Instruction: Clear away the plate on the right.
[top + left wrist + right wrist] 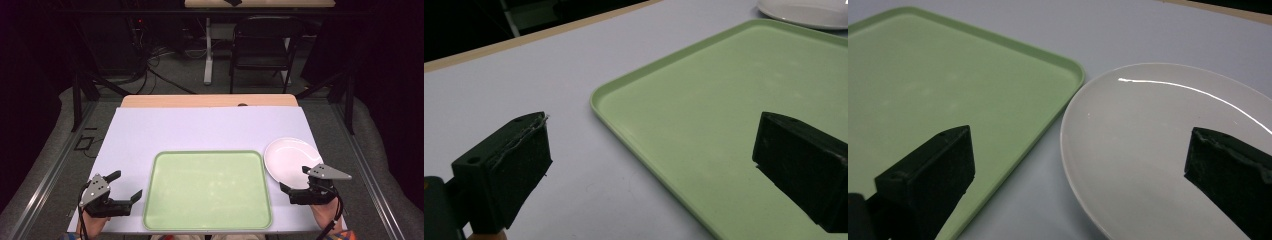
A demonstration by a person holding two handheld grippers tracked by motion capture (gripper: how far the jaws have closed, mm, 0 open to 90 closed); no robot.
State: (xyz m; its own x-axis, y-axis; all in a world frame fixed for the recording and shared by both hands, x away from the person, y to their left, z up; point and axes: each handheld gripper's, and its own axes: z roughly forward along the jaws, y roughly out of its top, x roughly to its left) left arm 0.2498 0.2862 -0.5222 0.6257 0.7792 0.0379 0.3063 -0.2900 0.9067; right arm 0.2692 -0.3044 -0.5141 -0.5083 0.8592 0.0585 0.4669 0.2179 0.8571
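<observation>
Your right tongs (pixel 297 180) hang with jaws apart at the near edge of the white plate (pixel 290 159). Your left tongs (pixel 125 185) gape, empty, just left of the green tray (pixel 207 220), mid-worktop (pixel 200 127), the plate just right of it.

In the high view, the near edge of the white plate (pixel 290 159) is covered by the right gripper (pixel 296 179), and whether the two touch cannot be told. The person's hands are cut off by the bottom edge. In the left gripper view, the green tray (pixel 704 105) is cropped at the right and bottom edges, and the plate (pixel 804 11) at the top. In the right gripper view, the plate (pixel 1148 145) is cut off at the right and bottom, the tray (pixel 948 80) at the left.
</observation>
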